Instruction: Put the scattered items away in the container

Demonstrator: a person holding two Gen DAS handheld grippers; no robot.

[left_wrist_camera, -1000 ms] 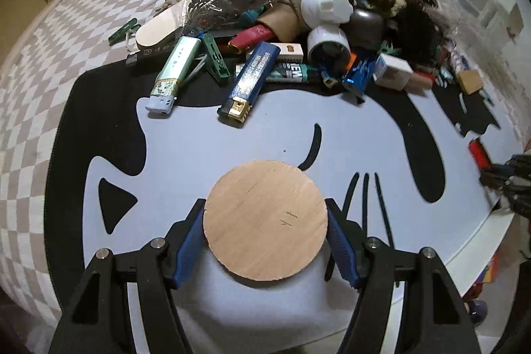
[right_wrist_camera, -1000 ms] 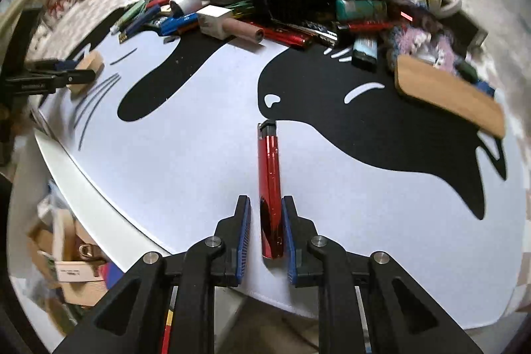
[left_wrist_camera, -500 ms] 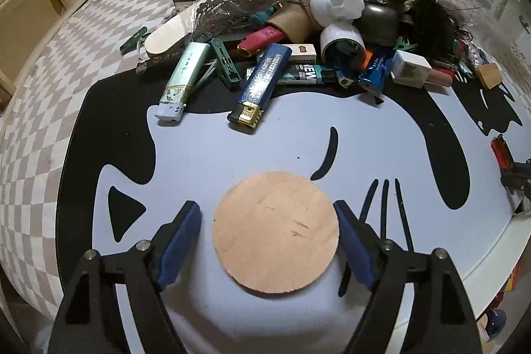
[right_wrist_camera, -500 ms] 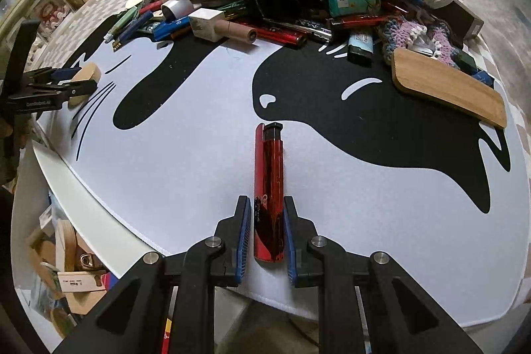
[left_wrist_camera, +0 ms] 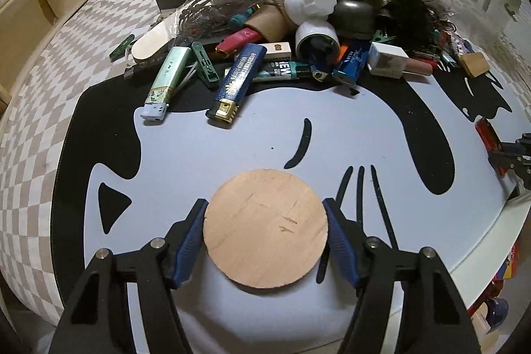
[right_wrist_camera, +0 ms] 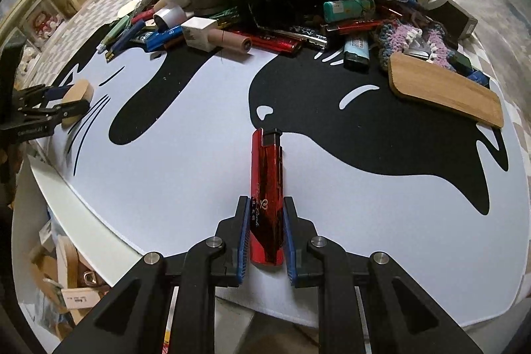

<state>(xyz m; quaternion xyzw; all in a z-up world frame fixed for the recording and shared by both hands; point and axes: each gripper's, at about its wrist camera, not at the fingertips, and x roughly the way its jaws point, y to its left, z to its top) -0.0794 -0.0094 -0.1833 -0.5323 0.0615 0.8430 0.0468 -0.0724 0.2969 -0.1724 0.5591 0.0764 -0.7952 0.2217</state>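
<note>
in the left wrist view, the left gripper [left_wrist_camera: 265, 233] sits at the bottom centre of the frame, its blue pads [left_wrist_camera: 190, 243] pressed against both sides of a round wooden disc [left_wrist_camera: 265, 228], which lies flat on the white and black mat [left_wrist_camera: 232, 148]. above it, in the upper half of the frame, runs a pile of scattered items: from the left, a pale green lighter [left_wrist_camera: 165, 82], a dark blue lighter [left_wrist_camera: 237, 81], then a white knob-topped bottle [left_wrist_camera: 312, 19] near the centre, and a small white box [left_wrist_camera: 387, 59] further right. at the far right edge the other gripper shows only in part.

in the right wrist view, the left gripper [right_wrist_camera: 58, 108] appears at the left edge with the disc seen edge-on between its fingers. at the bottom centre, the right gripper [right_wrist_camera: 265, 238] has its jaws narrow, the pads on either side of a red lighter [right_wrist_camera: 267, 191] whose far end points up the frame; whether they grip it firmly or just touch it cannot be told. to the upper right lies a wooden board [right_wrist_camera: 444, 90] at the edge of the pile. no container can be made out in either view.
</note>
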